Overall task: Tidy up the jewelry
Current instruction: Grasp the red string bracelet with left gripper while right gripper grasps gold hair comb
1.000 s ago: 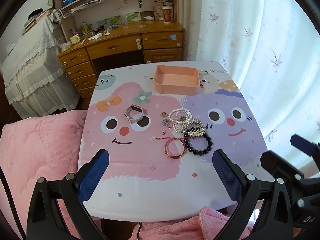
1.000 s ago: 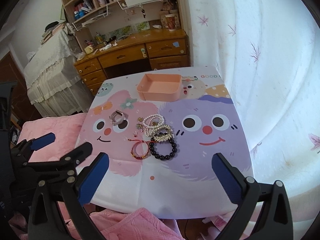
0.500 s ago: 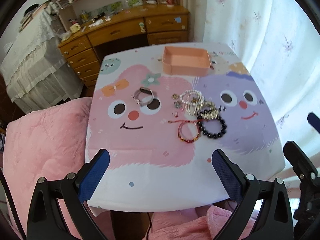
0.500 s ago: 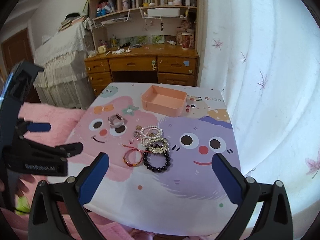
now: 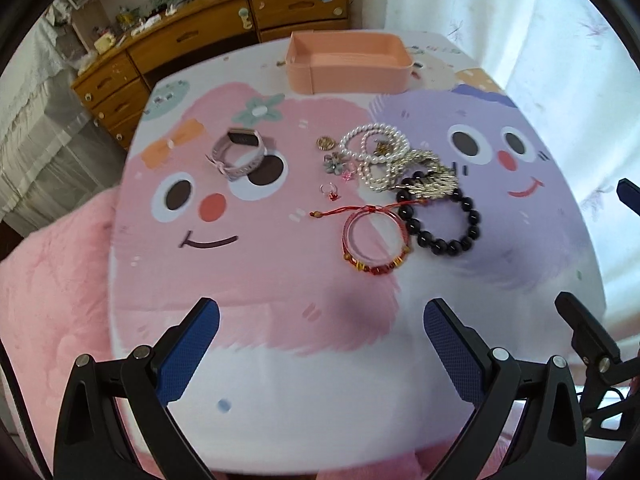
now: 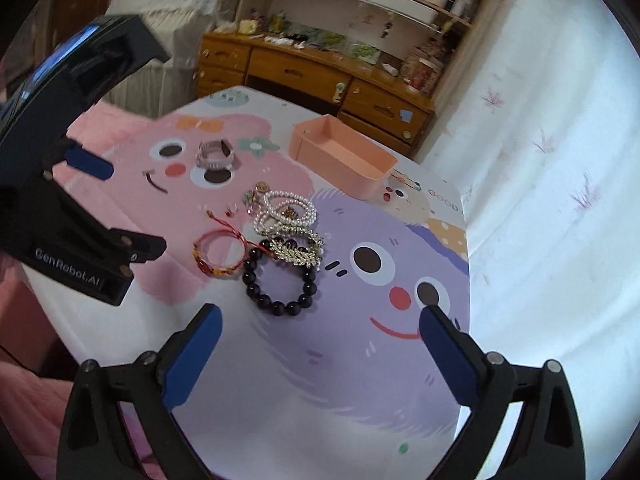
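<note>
Left-wrist view, left to right. My left gripper (image 5: 320,344) hangs over the near edge of the table (image 5: 280,400), its blue pads spread wide and holding nothing. All the jewelry lies ahead of it, well apart from the fingertips. Farthest left is a pale lilac watch band (image 5: 240,154), set on the pink cartoon face of the tablecloth. To its right come three small pieces: a round gold charm (image 5: 325,143), a flower-shaped brooch (image 5: 333,162) and a tiny ring (image 5: 330,190). Next lies the red cord bracelet (image 5: 374,240), the piece nearest my left gripper and roughly in line with the gap between the pads. Just beside it, touching, is the black bead bracelet (image 5: 444,220). Behind these two, the pearl strands (image 5: 376,152) and a gold leaf chain (image 5: 430,180) lie tangled; the chain overlaps the black beads. At the far edge stands the peach tray (image 5: 348,66), with nothing visible inside it.

Right-wrist view, left to right. The left gripper's body (image 6: 72,208) fills the left margin. My right gripper (image 6: 320,344) is likewise spread and unloaded, above the purple cartoon face. The black bead bracelet (image 6: 280,276) lies just ahead of its left pad, the red cord bracelet (image 6: 219,254) farther left, the peach tray (image 6: 344,156) beyond.
</note>
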Demonstrator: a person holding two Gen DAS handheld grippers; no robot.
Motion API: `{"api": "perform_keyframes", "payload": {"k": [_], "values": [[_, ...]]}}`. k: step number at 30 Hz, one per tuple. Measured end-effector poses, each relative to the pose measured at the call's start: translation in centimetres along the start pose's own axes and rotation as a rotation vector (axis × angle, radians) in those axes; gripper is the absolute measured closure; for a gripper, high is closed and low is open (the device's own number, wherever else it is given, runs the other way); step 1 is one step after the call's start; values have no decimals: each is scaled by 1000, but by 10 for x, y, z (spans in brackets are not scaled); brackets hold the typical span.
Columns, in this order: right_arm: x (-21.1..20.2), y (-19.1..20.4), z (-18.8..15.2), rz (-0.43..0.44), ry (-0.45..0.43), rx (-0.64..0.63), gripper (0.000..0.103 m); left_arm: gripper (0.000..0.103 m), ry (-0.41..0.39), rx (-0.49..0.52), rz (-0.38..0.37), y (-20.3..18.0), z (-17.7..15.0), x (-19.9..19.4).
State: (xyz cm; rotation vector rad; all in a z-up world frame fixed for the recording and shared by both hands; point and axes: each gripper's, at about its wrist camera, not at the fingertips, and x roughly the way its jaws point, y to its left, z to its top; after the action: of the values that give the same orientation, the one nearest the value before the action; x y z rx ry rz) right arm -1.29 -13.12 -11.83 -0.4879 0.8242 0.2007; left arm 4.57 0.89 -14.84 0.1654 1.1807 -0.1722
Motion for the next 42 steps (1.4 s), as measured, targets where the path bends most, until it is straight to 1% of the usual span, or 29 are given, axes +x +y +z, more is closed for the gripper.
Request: {"api": "perform_keyframes", "payload": {"k": [2,3,5,6,8,10,12,14,16,17,19,22,23,25,27,28,29,30,32,34,38,40,42], "values": [[21,4,-1,10,8,-63,16,5,10,-22,6,-2,3,18],[32,7,-1,22,9,-93,19,8,12,-31,-1,-2,5,25],[48,12,-1,30,10,-146,30,9,20,-49,-20,-4,10,42],[60,14,-1,33,9,-181,33,12,21,-53,-24,-5,12,49],[73,19,1,41,5,-214,42,21,21,-56,-23,-7,15,59],[85,21,2,46,0,-242,47,33,18,-75,-11,-7,18,66],[96,21,3,54,1,-261,48,40,23,-99,-25,-5,20,71],[104,20,4,63,6,-266,52,44,26,-112,-35,-3,23,76],[110,18,4,72,14,-265,56,52,25,-113,-30,-3,26,80],[112,16,5,79,18,-266,58,54,25,-112,-28,-2,27,81],[118,15,6,87,21,-268,61,64,30,-111,-31,-1,28,83],[124,14,8,91,11,-279,62,72,42,-124,-39,1,29,86],[125,14,9,96,5,-283,62,73,45,-135,-49,1,29,87],[127,14,11,112,-4,-291,62,80,42,-137,-47,0,30,87],[126,15,11,145,-22,-315,70,88,38,-121,-41,-2,30,87],[127,16,11,152,-24,-327,79,90,37,-111,-39,-3,30,87],[127,17,11,154,-22,-336,81,91,36,-103,-43,-3,31,87],[127,16,11,163,-25,-338,81,94,35,-102,-52,-3,31,87],[124,12,14,183,-33,-318,92,95,36,-110,-62,-2,32,87],[124,7,18,195,-31,-284,95,97,38,-122,-79,0,32,87],[122,-6,26,220,-15,-203,98,97,26,-123,-87,1,34,84],[119,-13,30,228,-18,-161,100,98,5,-122,-100,3,35,79],[114,-23,34,251,-21,-93,100,98,-12,-117,-117,4,36,73]]}}
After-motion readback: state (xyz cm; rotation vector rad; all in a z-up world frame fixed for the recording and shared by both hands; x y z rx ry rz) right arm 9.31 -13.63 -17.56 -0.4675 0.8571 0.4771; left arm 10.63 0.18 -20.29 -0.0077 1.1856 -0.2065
